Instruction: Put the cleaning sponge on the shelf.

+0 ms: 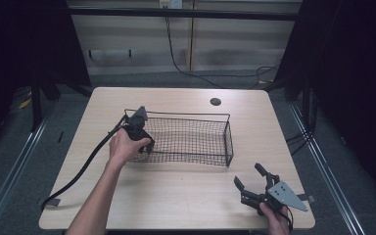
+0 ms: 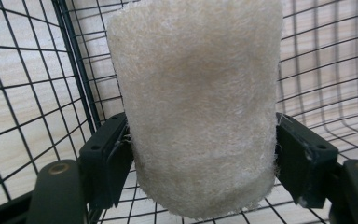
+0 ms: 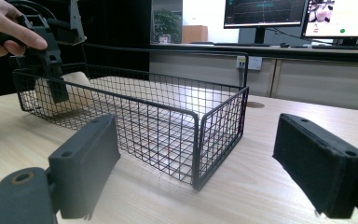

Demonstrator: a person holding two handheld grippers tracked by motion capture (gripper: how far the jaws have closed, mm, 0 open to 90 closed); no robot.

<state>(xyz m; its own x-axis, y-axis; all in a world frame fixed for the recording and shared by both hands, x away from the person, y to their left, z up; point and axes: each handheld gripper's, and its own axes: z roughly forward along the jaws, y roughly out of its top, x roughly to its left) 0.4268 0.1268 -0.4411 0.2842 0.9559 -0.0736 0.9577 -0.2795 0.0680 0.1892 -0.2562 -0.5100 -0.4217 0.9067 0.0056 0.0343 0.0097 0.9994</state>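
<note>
At the left of the table [image 1: 176, 196], the person's left hand [image 1: 124, 147] is holding the left claw [image 1: 140, 138] down inside the left end of a black wire basket [image 1: 210, 142]. The basket is sitting near the middle of the table, its long side running left to right. In the left gripper view, that claw is clenching a pale, fibrous loofah-like sponge [image 2: 198, 102]: its two black jaws are pressing against the sponge's lower sides, and the sponge is standing up between them and reaching well beyond their tips, with the basket's mesh wall and floor just behind and beneath it. From the right gripper view, the sponge [image 3: 77, 88] is showing through the mesh at the basket's far left end, with the left claw over it and fingers [image 3: 9, 35] wrapping the claw's handle. Whether the sponge is touching the basket floor I cannot tell. The rest of the basket is bare mesh.

At the right, near the table's front corner, the right hand [image 1: 276, 220] is holding the right claw [image 1: 252, 178] released, its jaws spread wide with nothing between them, pointing toward the basket's right end and well apart from it.
</note>
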